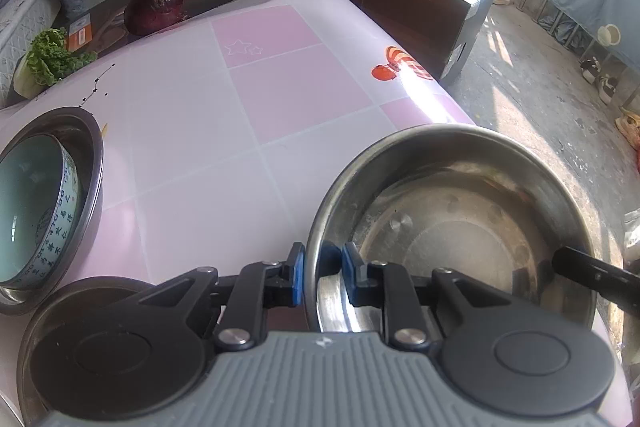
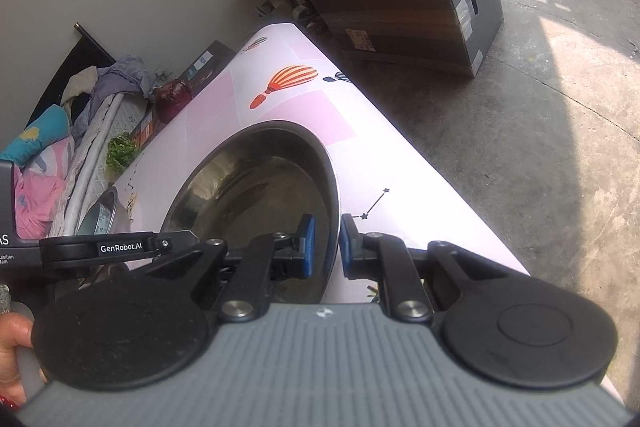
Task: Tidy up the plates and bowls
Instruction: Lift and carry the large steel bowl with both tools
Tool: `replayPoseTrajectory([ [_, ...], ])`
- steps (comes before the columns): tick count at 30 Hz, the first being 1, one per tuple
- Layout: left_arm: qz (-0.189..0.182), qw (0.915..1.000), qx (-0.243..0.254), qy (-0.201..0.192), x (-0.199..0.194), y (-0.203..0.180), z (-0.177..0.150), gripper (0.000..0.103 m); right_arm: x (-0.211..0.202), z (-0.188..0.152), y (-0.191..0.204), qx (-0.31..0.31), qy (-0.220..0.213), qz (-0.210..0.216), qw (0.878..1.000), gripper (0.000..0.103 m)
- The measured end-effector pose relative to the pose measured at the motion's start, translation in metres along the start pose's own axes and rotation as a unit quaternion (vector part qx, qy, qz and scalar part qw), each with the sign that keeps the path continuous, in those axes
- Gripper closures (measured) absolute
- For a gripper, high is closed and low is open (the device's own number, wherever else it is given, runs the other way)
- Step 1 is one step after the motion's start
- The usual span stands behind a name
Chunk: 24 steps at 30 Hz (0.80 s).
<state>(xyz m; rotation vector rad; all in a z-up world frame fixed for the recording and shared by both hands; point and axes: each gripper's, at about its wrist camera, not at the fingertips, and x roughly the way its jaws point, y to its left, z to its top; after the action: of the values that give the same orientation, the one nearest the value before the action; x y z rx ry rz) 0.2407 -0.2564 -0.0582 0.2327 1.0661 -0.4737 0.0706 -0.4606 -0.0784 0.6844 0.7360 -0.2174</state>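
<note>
Blue-padded, my left gripper [image 1: 323, 269] pinches the near rim of the round stainless steel basin [image 1: 460, 211]; my right gripper [image 2: 327, 243] clamps its right rim. It sits at the right edge of the pink-checked counter [image 1: 224, 131], bare on its far side. Far left, a celadon bowl [image 1: 36, 207] nests in another steel basin [image 1: 90, 163].

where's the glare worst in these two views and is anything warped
Left wrist view: sunlight blows out a white streak on the tablecloth just beyond the steel basin, and the top right corner washes out. Right wrist view: hard sun patches on the concrete floor; the table edge bows from fisheye distortion.
</note>
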Motion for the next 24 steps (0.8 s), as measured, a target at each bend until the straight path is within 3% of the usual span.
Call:
replayPoseTrajectory([
  [24, 0.020, 0.9995, 0.023, -0.009, -0.004, -0.015, -0.007, 0.082, -0.003, 0.000, -0.003, -0.003, -0.006, -0.004, 1.000, 0.091],
])
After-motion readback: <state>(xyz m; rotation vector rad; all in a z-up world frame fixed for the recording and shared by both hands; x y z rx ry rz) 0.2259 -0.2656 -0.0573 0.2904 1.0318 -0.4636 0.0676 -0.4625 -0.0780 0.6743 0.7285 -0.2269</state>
